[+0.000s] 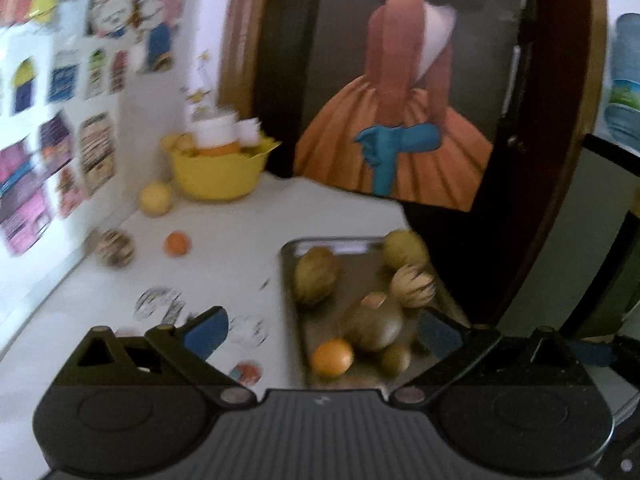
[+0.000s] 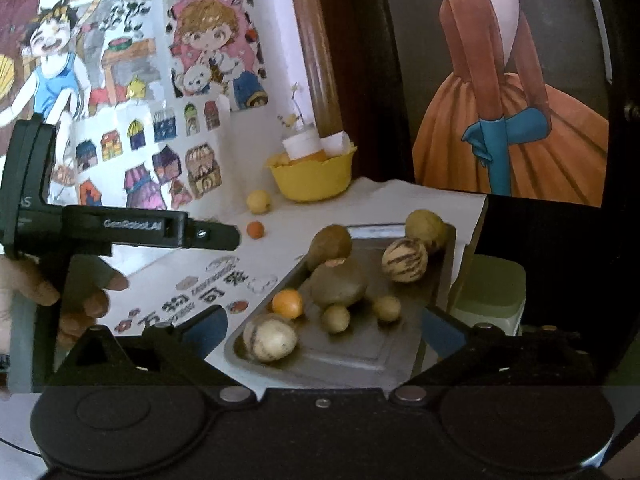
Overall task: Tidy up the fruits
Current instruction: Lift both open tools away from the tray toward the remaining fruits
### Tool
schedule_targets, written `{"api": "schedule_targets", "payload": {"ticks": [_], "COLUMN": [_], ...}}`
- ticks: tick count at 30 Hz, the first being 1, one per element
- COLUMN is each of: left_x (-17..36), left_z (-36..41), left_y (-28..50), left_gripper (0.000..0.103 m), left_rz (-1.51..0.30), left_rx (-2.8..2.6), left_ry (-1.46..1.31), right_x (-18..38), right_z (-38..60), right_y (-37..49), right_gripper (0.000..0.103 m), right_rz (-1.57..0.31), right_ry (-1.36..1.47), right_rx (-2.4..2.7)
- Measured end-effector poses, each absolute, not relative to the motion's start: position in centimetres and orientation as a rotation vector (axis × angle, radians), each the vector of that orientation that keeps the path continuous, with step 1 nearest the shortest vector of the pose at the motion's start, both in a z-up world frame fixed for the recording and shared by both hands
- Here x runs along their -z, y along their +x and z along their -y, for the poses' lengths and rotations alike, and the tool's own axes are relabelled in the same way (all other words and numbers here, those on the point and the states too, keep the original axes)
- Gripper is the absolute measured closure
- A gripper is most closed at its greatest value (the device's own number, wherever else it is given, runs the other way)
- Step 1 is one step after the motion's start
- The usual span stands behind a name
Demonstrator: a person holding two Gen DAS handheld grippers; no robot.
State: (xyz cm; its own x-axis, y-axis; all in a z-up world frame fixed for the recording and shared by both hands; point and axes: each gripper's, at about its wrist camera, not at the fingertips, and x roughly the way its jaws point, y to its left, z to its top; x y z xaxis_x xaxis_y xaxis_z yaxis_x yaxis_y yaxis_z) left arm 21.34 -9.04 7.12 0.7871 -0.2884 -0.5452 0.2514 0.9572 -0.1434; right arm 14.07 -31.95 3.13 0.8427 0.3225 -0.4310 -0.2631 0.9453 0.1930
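Though hidden from the left view, striped fruit [image 2: 270, 339] at tray [image 2: 360, 356] corner.

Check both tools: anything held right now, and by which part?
Nothing is held. The left tool and the right tool both stand open with no fruit between the fingers; the fruits lie loose on the metal tray.

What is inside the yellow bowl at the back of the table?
The yellow bowl holds a white-capped orange container, a white carton and a small yellowish fruit at its left rim. Anything deeper is hidden by the bowl's wall.
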Motion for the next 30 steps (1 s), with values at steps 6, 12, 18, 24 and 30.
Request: {"api": "schedule_targets", "payload": {"ticks": [6,12,18,24,30], "left_x": [-5.6,-3.8,-2.2,-2.6,-3.7], "left_z": [5.6,2.6,-1.0,-3.6,-5.6], "left_y": [17.9,14.2,10.9,9.5,11.0], "left_gripper": [0.001,0.001,0.001,0.001,0.001], "left_rz": [-0.632,-0.662,-0.691,-0.683,-0.710], "left_rx": [0.206,0.156,0.055,-0.032,-0.087], "left_ry": [-0.061,-0.057,-0.080,-0.050,0.001], "right_x": [-2.3,-0.9,0.5,-0.1,-3.4], "right_z": [29.6,27.4,24.9,22.0,19.6], "right_y": [11.9,10.3,10.3,12.3,15.4], "right_gripper": [0.001,0.001,0.001,0.001,0.001], "right_rz": [-0.530,-0.606,-0.653,-0.667,-0.618], "right_ry": [0.110,0.151,0.162,0.070,-0.120], "right_rx": [-0.294,-0.289,-0.335,-0.434,-0.545]}}
